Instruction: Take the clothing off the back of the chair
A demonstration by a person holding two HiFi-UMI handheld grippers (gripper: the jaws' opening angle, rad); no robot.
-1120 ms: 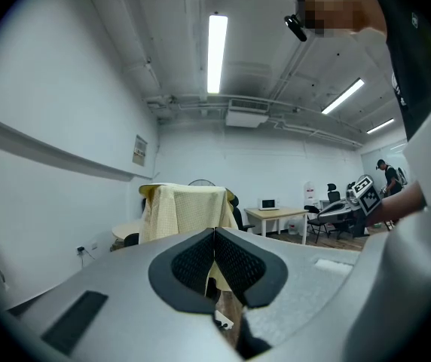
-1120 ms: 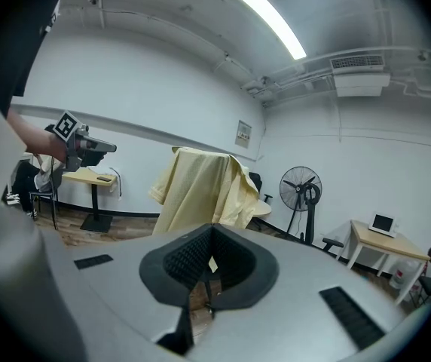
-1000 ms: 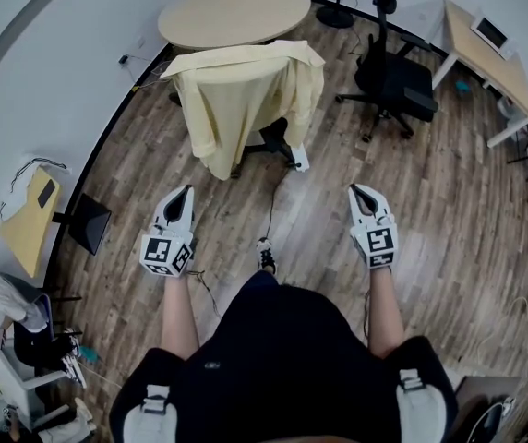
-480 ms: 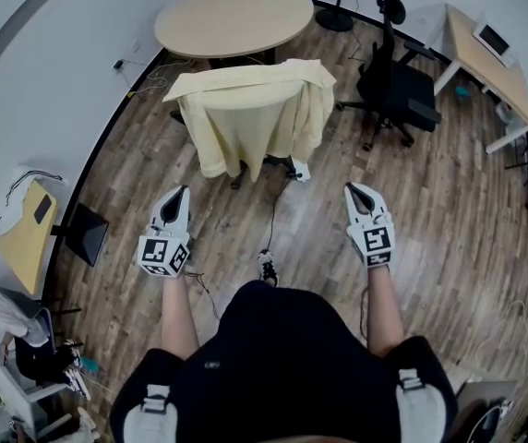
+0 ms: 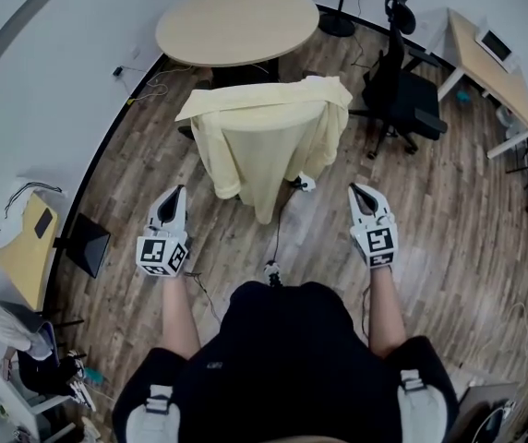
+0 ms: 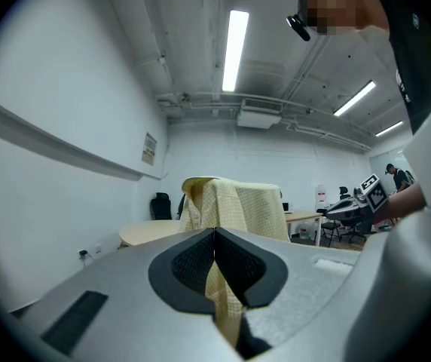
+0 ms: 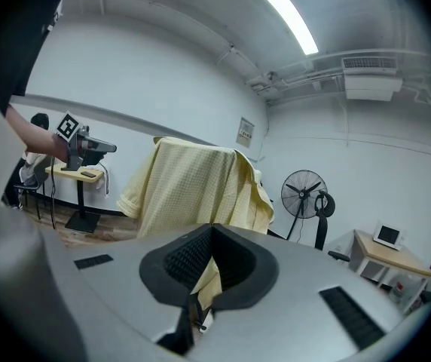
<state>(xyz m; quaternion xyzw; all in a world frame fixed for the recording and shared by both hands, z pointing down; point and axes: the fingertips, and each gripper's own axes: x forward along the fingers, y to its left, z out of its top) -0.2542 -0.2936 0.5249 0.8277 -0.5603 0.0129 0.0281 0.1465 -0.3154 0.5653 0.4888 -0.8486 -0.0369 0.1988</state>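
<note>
A pale yellow shirt point(image 5: 269, 141) hangs over the back of a chair, which it hides almost wholly. It stands just ahead of me, in front of the round table. My left gripper point(image 5: 174, 197) is held out at the shirt's lower left, shut and empty, a short way off the cloth. On the other side my right gripper point(image 5: 360, 192) is also shut with nothing in it. The shirt point(image 6: 238, 202) fills the middle of the left gripper view beyond the left gripper point(image 6: 215, 236). In the right gripper view the shirt point(image 7: 193, 187) hangs past the right gripper point(image 7: 212, 232).
A round wooden table point(image 5: 236, 18) stands behind the chair. A black office chair point(image 5: 402, 81) and a desk point(image 5: 486, 53) are at the right, a fan base point(image 5: 338, 21) beyond. A cable point(image 5: 278, 224) lies on the wood floor. At the left is a small side table point(image 5: 26, 233).
The chair with the shirt has come nearer and lower in the head view as the person walked toward it. Both grippers moved along with the person, still shut.
</note>
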